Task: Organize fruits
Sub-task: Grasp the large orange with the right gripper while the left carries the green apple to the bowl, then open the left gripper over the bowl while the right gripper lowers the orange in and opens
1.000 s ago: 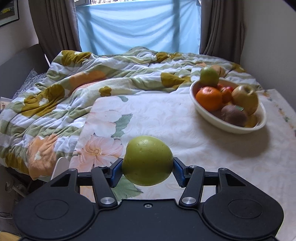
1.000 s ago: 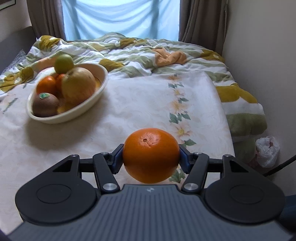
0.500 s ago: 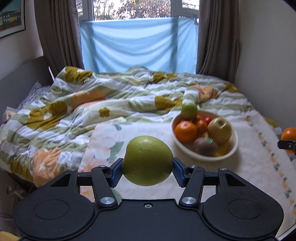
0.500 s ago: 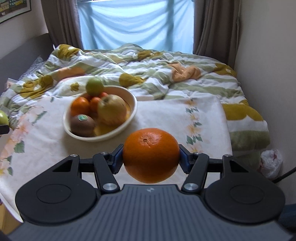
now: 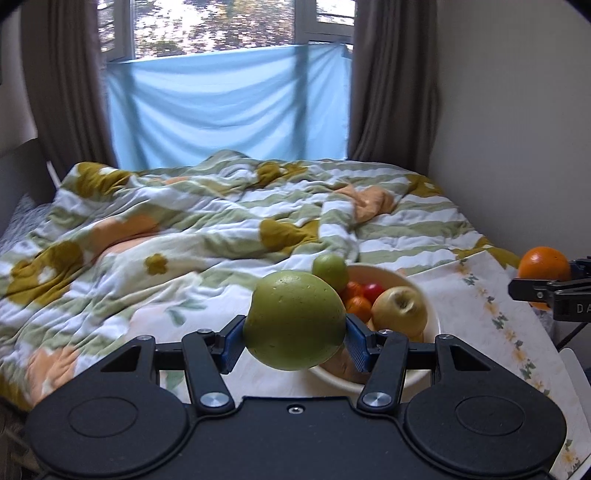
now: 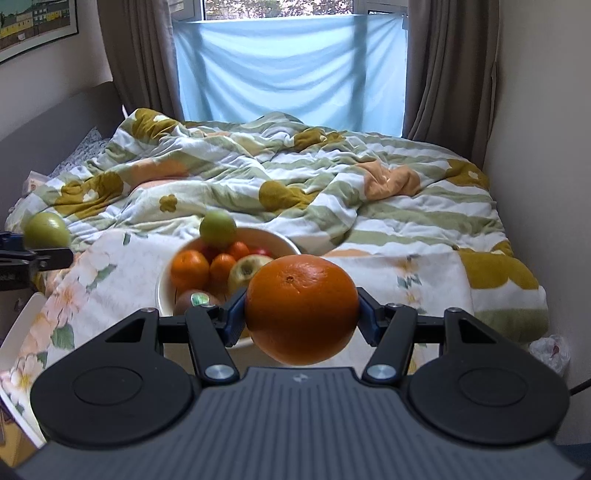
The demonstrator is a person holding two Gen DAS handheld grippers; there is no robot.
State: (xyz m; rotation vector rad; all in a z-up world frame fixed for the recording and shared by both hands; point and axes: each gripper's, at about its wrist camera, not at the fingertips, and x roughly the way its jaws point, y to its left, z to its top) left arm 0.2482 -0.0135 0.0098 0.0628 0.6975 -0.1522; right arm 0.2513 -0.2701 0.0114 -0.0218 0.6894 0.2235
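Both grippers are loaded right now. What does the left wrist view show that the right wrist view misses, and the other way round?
Only the left wrist view: nothing notable; its green apple hides much of the bowl.

Only the right wrist view: the kiwi in the bowl, a framed picture on the wall, and a white plastic bag by the bed.

Both: the white bowl of fruit, the left gripper shut on the green apple, the right gripper shut on the orange, the quilt, and the blue cloth over the window.

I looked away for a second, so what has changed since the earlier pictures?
Both grippers rose and drew back from the white oval fruit bowl, which now looks smaller and farther. The left gripper stays clamped on the large green apple, the right gripper on the big orange. Nothing was let go; the bowl's fruit is unchanged.
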